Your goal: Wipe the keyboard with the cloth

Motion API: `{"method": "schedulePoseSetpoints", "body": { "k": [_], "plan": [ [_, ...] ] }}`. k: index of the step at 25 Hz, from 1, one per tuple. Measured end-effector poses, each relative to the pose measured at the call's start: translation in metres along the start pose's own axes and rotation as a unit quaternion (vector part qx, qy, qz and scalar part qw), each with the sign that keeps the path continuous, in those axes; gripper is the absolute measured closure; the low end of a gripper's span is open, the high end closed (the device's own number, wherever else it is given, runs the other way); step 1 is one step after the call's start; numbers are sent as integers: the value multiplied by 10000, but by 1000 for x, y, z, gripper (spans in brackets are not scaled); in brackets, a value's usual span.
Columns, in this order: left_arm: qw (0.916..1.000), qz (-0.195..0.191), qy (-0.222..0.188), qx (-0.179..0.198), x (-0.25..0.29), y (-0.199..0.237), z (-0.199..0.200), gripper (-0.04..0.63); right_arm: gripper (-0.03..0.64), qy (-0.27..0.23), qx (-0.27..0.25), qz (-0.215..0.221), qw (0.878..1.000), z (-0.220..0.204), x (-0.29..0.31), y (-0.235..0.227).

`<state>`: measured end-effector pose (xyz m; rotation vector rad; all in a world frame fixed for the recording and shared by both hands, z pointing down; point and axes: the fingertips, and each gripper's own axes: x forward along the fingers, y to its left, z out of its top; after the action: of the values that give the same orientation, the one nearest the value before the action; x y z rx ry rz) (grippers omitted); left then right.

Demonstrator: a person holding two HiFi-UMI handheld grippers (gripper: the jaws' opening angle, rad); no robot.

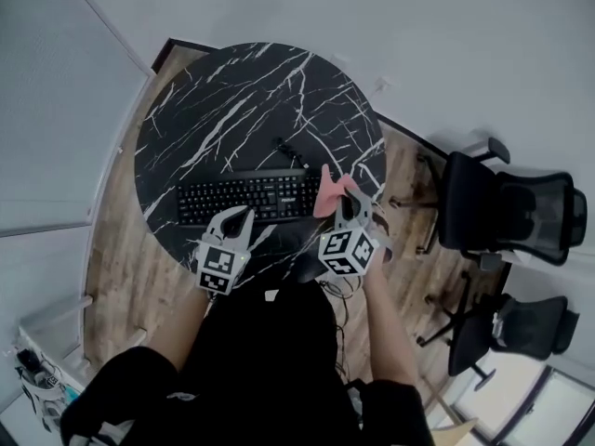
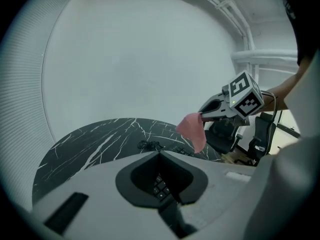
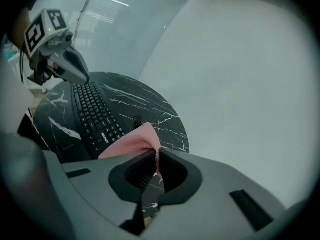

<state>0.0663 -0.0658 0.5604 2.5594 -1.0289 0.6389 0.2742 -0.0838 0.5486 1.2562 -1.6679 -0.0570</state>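
Observation:
A black keyboard (image 1: 246,198) lies across the middle of a round black marble table (image 1: 232,100). My right gripper (image 1: 348,203) hovers at the keyboard's right end, shut on a pink cloth (image 1: 330,193) that hangs from its tips. In the right gripper view the cloth (image 3: 131,142) bunches out of the closed jaws of the right gripper (image 3: 156,153), with the keyboard (image 3: 95,114) to the left below. My left gripper (image 1: 236,216) is over the keyboard's front edge, shut and empty. In its own view my left gripper (image 2: 160,155) has keys showing under its tips, and the cloth (image 2: 192,129) hangs to the right.
A thin black cable (image 1: 289,150) lies on the table behind the keyboard. Two black office chairs (image 1: 507,214) (image 1: 521,328) stand on the wood floor to the right. A glass wall (image 1: 46,110) runs close along the table's left side.

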Motion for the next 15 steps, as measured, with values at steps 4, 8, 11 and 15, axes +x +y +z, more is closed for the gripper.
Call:
{"method": "schedulePoseSetpoints", "body": {
  "k": [4,8,11,15],
  "plan": [
    [9989,374,277,-94,19,11,-19,597,617,-2,-1031,191,9945,4,55,5],
    [9955,754,367,-449,25,13,-27,597,617,-29,-1535,628,9862,-2,94,22],
    [9927,968,448,-558,27,12,-31,597,617,-111,-1631,930,9822,0,115,34],
    [9899,1082,568,-718,31,4,-41,597,617,-99,-1326,1450,9805,-7,132,55]
  ]
}}
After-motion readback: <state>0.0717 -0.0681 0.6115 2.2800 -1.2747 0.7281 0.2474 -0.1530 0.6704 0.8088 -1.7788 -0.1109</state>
